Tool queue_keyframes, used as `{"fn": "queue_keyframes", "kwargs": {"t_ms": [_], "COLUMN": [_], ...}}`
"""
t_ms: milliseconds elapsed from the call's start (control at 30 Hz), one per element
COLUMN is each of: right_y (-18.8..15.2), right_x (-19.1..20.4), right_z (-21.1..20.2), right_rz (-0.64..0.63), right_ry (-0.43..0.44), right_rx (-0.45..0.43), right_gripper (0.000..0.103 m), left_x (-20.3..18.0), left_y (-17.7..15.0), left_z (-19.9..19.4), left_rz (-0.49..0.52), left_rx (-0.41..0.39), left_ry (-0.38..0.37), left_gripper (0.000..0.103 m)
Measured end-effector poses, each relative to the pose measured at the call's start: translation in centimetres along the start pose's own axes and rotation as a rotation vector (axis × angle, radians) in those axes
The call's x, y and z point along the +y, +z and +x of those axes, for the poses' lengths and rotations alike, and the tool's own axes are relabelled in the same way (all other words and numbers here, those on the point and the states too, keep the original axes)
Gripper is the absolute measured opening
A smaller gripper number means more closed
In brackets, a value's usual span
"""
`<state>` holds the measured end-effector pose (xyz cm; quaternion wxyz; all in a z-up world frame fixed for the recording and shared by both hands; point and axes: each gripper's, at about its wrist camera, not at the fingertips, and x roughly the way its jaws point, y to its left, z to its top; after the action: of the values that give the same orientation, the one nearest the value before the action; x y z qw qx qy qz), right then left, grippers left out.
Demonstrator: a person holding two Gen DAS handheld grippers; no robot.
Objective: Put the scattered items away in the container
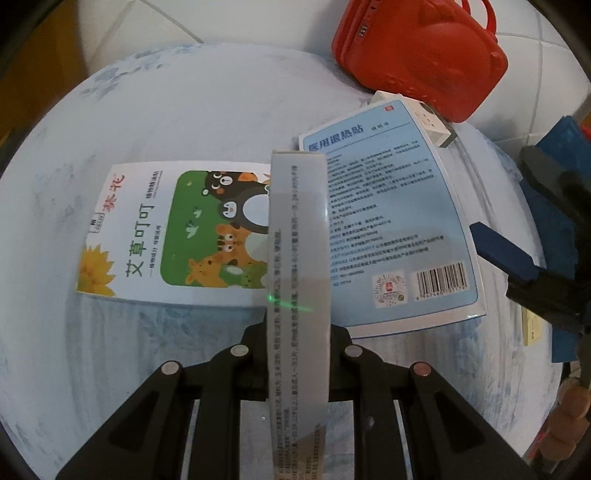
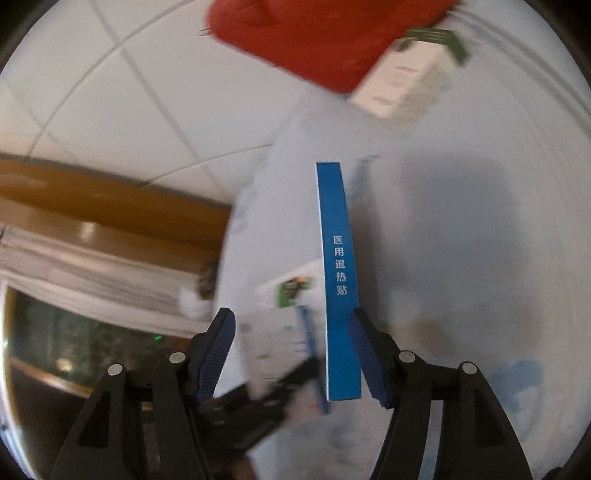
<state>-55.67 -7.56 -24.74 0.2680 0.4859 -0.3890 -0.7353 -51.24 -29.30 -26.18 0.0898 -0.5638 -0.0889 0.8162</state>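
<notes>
My left gripper (image 1: 297,328) is shut on a thin grey box (image 1: 298,258) held edge-up above a pale blue round table (image 1: 184,110). Under it lie a flat white pack with cartoon animals (image 1: 177,232) and a light blue pack with a barcode (image 1: 399,229). A red case (image 1: 417,48) sits at the table's far edge, with a small white box (image 1: 424,118) against it. My right gripper (image 2: 295,332) stands wide open; a blue box (image 2: 338,280) stands edge-up against its right finger (image 2: 369,354), apart from the left finger. The view is blurred. The right gripper also shows in the left wrist view (image 1: 517,254).
The red case (image 2: 314,33) and the white box (image 2: 406,77) lie ahead of the right gripper. A white tiled floor (image 2: 110,92) and a wooden edge (image 2: 92,199) lie past the table's left side.
</notes>
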Motion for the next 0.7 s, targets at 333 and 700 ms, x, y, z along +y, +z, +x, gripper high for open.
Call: {"fn": "queue_keyframes", "kwargs": {"t_ms": [333, 700], "right_y": [0.6, 1.2], "right_x": [3.0, 7.5], "right_z": [2.8, 5.6], "right_rz": [0.04, -0.086], "right_ry": [0.142, -0.054], "right_rx": [0.062, 0.082], "right_gripper": [0.064, 0.034], "left_x": [2.2, 4.1], "left_y": [-0.4, -0.1], "left_z": [-0.4, -0.6], "left_rz": [-0.054, -0.101], "left_rx": [0.005, 0.008], "left_ry": [-0.027, -0.039], "left_gripper": [0.017, 0.017]}}
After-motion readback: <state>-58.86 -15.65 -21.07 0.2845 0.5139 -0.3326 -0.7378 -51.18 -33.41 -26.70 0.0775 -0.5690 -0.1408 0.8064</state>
